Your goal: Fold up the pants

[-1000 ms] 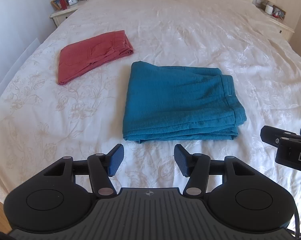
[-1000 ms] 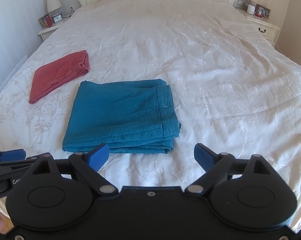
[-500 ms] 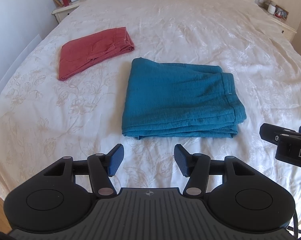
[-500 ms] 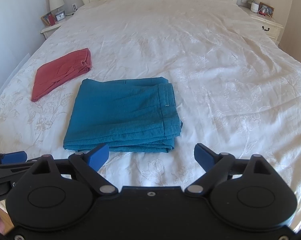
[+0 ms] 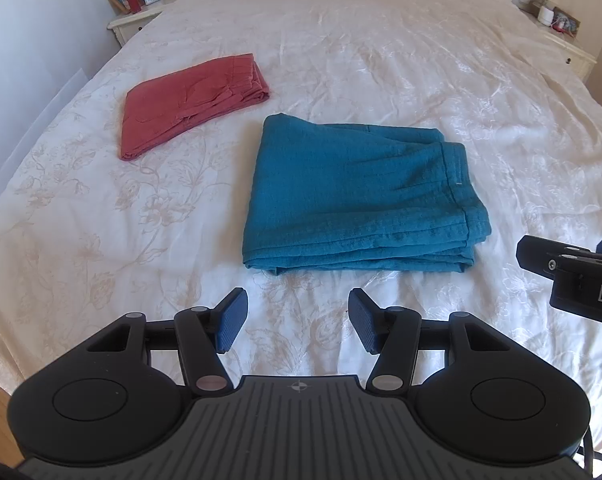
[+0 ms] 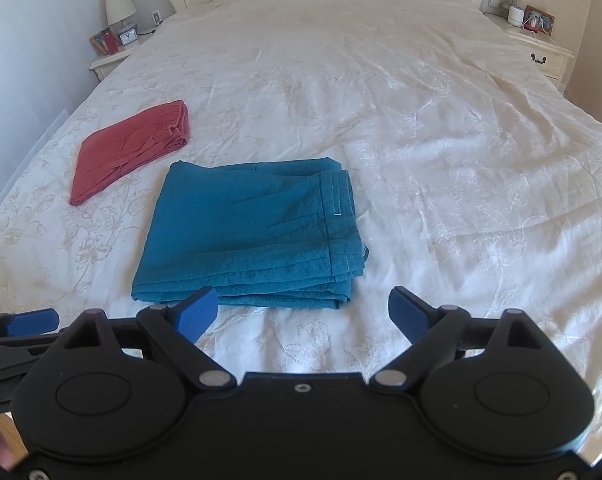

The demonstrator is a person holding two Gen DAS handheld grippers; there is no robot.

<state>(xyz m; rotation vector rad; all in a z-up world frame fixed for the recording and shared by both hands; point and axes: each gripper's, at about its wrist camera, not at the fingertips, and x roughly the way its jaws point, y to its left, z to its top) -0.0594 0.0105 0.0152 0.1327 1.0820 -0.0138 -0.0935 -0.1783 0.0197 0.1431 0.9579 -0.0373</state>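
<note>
Both grippers hover above the near edge of the bed (image 5: 381, 40), and I see nothing in either: my left gripper (image 5: 297, 320) has its jaws parted with bare bedspread between the blue pads, and my right gripper (image 6: 303, 314) stands wider open, likewise empty. Teal pants (image 5: 357, 196) lie folded into a flat rectangle just beyond the fingertips, toward the near edge. Folded red pants (image 5: 189, 100) sit further back near the bed's left edge, apart from the teal ones.

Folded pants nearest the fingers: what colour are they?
Teal blue pants, plain with no pattern; the right wrist view shows them best.
</note>
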